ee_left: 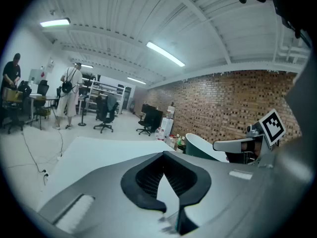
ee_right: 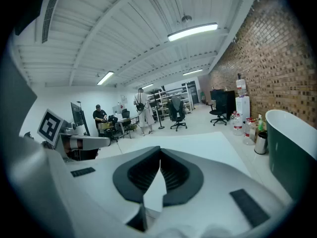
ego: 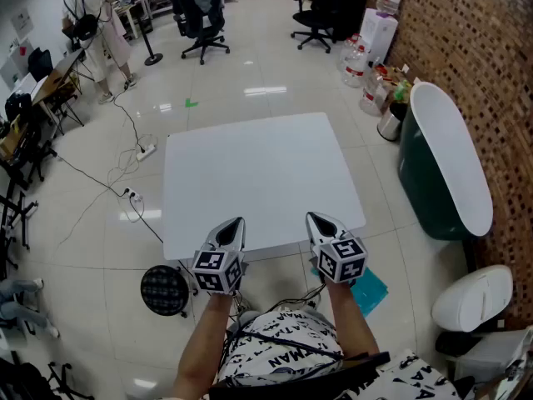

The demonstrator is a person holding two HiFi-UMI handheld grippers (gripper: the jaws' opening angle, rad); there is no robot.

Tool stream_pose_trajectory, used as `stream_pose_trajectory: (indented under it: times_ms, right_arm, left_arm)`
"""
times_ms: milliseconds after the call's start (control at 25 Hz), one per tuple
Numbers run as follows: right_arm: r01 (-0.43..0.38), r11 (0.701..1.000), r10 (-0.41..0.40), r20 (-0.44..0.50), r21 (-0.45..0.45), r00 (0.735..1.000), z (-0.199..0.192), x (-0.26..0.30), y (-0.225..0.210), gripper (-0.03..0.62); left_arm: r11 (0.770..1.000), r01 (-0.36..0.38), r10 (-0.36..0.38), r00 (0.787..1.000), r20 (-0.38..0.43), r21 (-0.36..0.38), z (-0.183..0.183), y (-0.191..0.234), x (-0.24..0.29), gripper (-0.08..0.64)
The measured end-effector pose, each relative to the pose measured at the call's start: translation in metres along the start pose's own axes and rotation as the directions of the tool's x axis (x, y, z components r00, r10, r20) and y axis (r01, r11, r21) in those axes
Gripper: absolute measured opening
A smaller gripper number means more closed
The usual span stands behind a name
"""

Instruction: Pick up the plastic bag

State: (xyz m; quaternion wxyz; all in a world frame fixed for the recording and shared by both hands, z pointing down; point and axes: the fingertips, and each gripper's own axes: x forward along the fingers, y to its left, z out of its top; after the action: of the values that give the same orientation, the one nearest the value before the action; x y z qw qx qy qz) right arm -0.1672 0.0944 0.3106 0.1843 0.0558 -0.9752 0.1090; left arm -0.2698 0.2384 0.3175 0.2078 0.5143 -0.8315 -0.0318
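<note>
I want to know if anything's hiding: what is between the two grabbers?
Nothing but bare white table. In the head view, the left gripper and right gripper are at its near edge, with only tabletop between them.

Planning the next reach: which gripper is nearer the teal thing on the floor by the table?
Right, probably. The teal thing lies on the floor just below and beside the right gripper; the left gripper is further from it. Both are shut and hold nothing.
</note>
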Motion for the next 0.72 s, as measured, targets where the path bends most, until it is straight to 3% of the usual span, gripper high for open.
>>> stream_pose_trajectory:
  times_ms: [200, 400, 600, 720]
  right_arm:
    - [0.041, 0.998, -0.042, 0.017, 0.045, 0.999, 0.001, -0.009, -0.029, 0.015]
    - [0.092, 0.991, -0.095, 0.021, 0.099, 0.995, -0.014, -0.027, -0.073, 0.020]
    - [0.235, 0.949, -0.234, -0.033, 0.211, 0.972, -0.067, -0.072, -0.128, 0.025]
    - [0.319, 0.909, -0.308, -0.082, 0.270, 0.948, -0.106, -0.101, -0.167, 0.025]
  left_arm:
    - [0.995, 0.090, -0.089, 0.996, -0.027, 0.037, 0.002, -0.040, 0.033, 0.000]
    - [0.975, 0.210, -0.205, 0.977, -0.061, 0.079, -0.009, -0.101, 0.076, 0.000]
    - [0.928, 0.361, -0.338, 0.921, -0.193, 0.096, -0.047, -0.173, 0.113, 0.000]
    - [0.893, 0.440, -0.403, 0.874, -0.270, 0.091, -0.078, -0.218, 0.135, 0.000]
